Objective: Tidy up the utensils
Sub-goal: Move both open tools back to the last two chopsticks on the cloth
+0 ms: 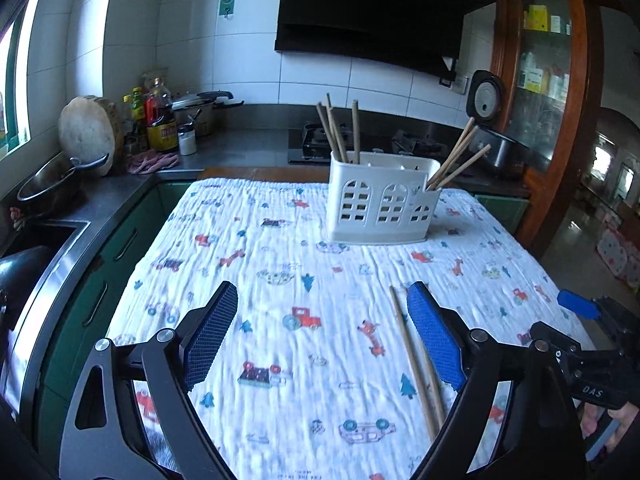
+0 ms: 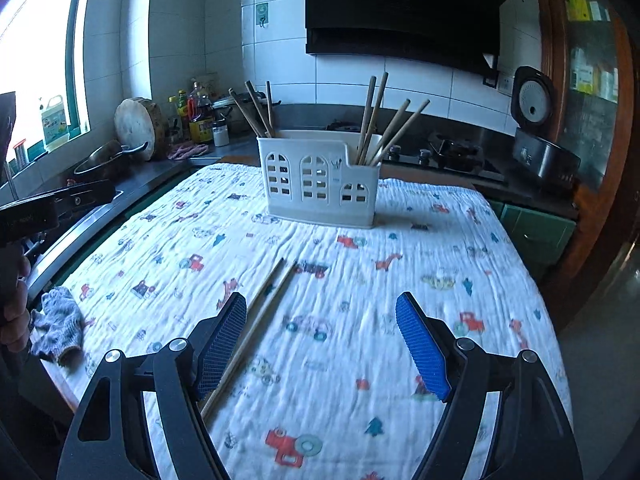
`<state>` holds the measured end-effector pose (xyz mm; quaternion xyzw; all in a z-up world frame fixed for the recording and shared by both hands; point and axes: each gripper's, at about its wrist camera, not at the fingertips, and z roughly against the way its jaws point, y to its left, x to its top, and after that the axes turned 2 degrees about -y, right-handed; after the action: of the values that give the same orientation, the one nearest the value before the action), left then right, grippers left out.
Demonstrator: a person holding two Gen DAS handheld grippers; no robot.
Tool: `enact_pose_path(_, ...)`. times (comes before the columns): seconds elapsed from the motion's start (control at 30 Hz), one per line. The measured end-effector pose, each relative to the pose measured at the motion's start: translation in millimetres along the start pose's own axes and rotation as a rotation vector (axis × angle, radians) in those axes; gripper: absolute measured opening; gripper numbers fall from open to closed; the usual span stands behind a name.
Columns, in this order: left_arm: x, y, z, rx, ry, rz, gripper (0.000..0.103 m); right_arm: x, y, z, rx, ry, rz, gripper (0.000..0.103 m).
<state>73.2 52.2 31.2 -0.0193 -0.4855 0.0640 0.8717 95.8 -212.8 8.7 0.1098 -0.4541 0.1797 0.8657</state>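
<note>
A white plastic utensil holder point(image 1: 380, 200) point(image 2: 320, 184) stands at the far end of the table, with wooden chopsticks leaning in its left and right compartments. Two loose wooden chopsticks point(image 1: 416, 364) point(image 2: 256, 324) lie side by side on the patterned cloth point(image 1: 280, 264) point(image 2: 400, 280). My left gripper point(image 1: 324, 336) hovers open above the cloth, the chopsticks just inside its right pad. My right gripper point(image 2: 324, 344) is open too, with the chopsticks running past its left pad. Nothing is held by either one.
A grey knitted glove point(image 2: 58, 326) lies at the cloth's left edge. The counter on the left carries a pan point(image 1: 48, 184), a round wooden board point(image 1: 90, 132) and bottles point(image 1: 160, 120). A stove point(image 2: 440, 156) and an open rice cooker point(image 2: 540, 136) sit behind the table.
</note>
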Motion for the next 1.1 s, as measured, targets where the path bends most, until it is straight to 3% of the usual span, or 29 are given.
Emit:
enact_pose_path(0.4,-29,33,3,0.052,0.030,0.070,0.086,-55,41,-23,-0.001,0.075,-0.048,0.065)
enact_pose_path(0.7,-43,46,2,0.048,0.042,0.073,0.086,-71,66,-51,0.021,0.158,-0.068,0.042)
enact_pose_path(0.77,-46,50,2,0.056,0.043,0.076,0.086,-71,68,-55,0.031,0.172,-0.083,0.033)
enact_pose_path(1.1,-57,56,-3,0.033,0.057,0.077,0.086,-68,79,-69,-0.006,0.199,-0.093,0.014)
